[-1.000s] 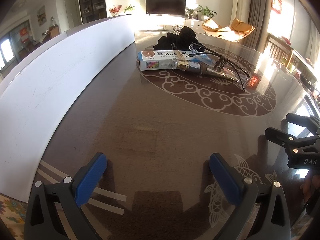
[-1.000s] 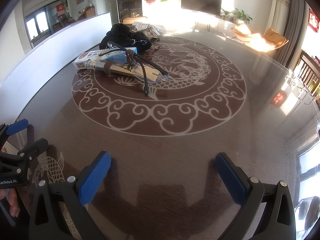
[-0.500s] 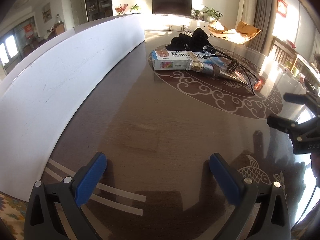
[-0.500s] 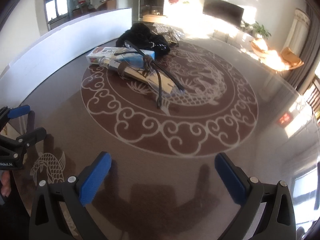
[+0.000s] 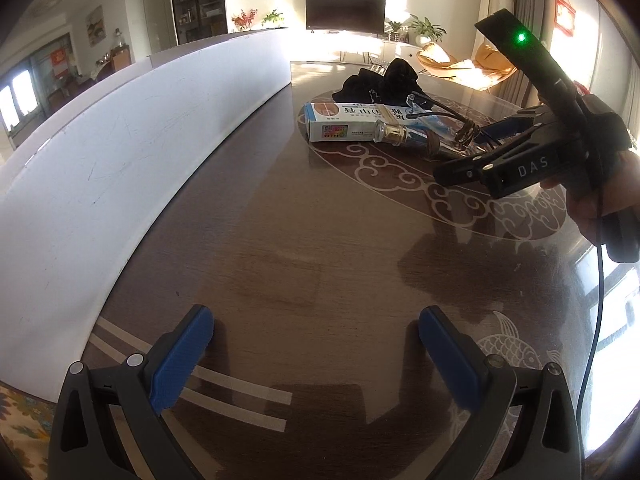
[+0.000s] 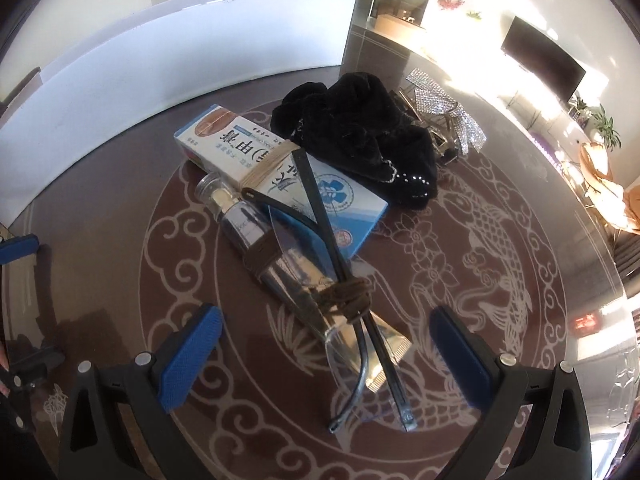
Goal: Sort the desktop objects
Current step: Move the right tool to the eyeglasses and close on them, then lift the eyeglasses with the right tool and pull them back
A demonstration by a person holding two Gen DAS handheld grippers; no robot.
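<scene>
On the dark patterned table (image 6: 500, 184), seen from the right wrist, the right gripper (image 6: 324, 354) hangs just above the near end of a small heap, its blue-padded fingers (image 6: 192, 354) spread wide and holding nothing. Between them lie the temple tips of a pair of glasses (image 6: 352, 320), whose crossed arms run back over a clear tube (image 6: 280, 256) with a brown band. Beside and partly under the glasses lies a blue-and-white box (image 6: 280, 176), a rubber band around it. Behind the box, touching it, sits a crumpled black cloth (image 6: 356, 136); farther still, a glittery silver piece (image 6: 444, 108). A white board (image 6: 160, 60) curves along the far left edge.

From the left wrist, the left gripper (image 5: 316, 356) hovers over bare tabletop, well short of the heap, its fingers likewise apart and empty. A hand (image 5: 600, 196) grips the right tool at right.
</scene>
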